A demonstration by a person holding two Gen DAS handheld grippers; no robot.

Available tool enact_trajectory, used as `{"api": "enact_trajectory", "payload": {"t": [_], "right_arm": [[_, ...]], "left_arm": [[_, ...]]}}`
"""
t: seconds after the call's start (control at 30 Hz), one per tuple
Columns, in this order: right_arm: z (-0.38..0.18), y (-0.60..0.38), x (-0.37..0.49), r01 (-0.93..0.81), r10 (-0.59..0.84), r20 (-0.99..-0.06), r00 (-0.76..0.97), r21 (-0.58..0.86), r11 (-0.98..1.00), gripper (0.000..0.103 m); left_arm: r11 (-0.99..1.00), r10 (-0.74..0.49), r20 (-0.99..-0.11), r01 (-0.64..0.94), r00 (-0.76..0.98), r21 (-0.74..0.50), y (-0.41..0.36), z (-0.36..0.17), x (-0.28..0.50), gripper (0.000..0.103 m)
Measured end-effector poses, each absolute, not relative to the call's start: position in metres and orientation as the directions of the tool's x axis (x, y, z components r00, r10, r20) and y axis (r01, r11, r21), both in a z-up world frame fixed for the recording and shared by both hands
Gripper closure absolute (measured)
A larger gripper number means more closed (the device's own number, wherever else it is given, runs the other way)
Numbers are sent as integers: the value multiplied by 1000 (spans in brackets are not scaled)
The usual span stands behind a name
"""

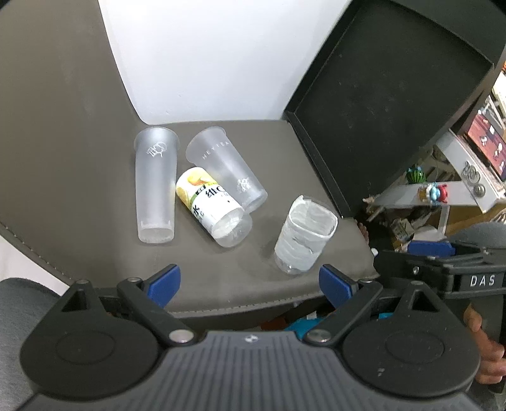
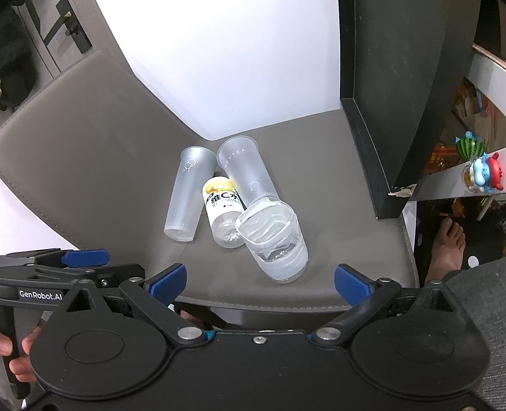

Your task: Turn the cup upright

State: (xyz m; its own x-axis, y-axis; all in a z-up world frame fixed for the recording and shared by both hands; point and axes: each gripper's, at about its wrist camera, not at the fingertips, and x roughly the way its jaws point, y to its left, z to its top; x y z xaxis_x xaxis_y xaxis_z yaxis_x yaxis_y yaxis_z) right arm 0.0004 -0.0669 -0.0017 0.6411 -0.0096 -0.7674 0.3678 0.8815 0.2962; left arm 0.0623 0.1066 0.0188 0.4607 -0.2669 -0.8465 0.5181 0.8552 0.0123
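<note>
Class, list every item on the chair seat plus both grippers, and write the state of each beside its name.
Left frosted cup: lying on its side.
HEYTEA cup: lying on its side.
Labelled bottle piece: lying down.
Paper-lined cup: upright, mouth open.
Left gripper: open, empty.
Right gripper: open, empty.

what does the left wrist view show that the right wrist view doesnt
Only the left wrist view shows the "DAS" label on the other hand-held gripper. Only the right wrist view shows a door handle, a bare foot and a "GenRobot.AI" label. Both show the grey chair seat, two frosted cups lying down, the yellow-labelled bottle and the upright taped cup.
</note>
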Motion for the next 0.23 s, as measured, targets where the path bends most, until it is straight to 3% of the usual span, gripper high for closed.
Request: {"api": "enact_trajectory", "payload": {"t": [0.23], "right_arm": [[-4, -64, 8, 364, -11, -775, 632, 285, 887, 3]], "left_arm": [[868, -273, -837, 496, 473, -3, 115, 19, 73, 9]]}}
